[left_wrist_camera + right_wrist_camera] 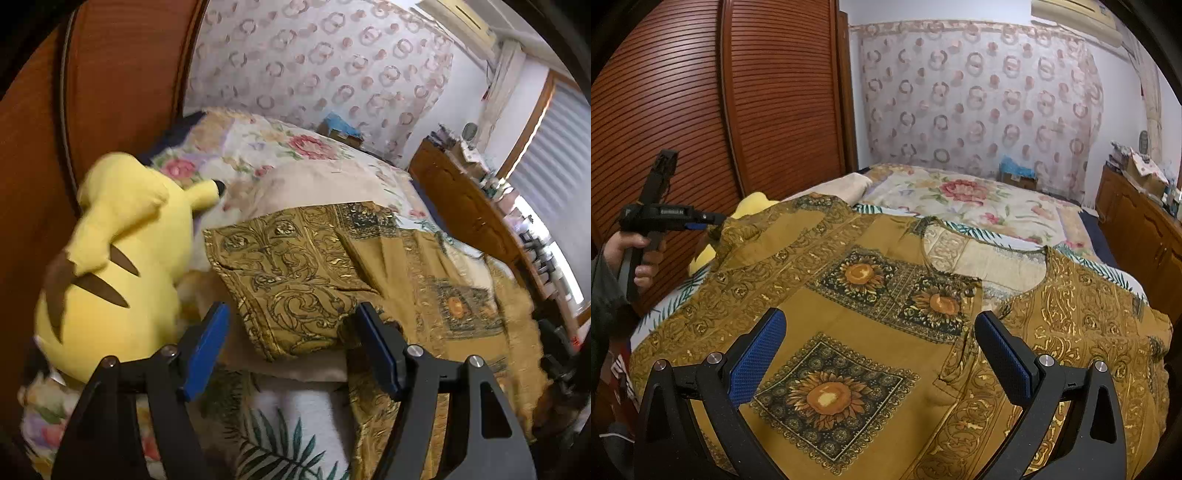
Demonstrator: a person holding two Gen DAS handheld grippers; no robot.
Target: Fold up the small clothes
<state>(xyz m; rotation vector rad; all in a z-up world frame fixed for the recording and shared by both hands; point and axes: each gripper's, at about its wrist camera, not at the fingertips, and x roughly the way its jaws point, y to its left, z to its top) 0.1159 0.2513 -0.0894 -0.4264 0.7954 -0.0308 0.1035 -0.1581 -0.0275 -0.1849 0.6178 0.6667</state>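
With your left hand-held gripper (291, 347) wide beside the shirt (871, 332) sleeve on the bed (979, 206), seemingly ungripped, and your right hand-held gripper (879, 354) wide above it, a shallow pinch could drop the fold.

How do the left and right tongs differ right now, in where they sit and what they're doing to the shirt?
The left tongs sit at the mustard shirt's left sleeve edge beside the yellow plush; the right tongs hover over its sunflower-print front. The left tongs' opening looks narrower than the right's. Both are open, gripping nothing, with blue pads.
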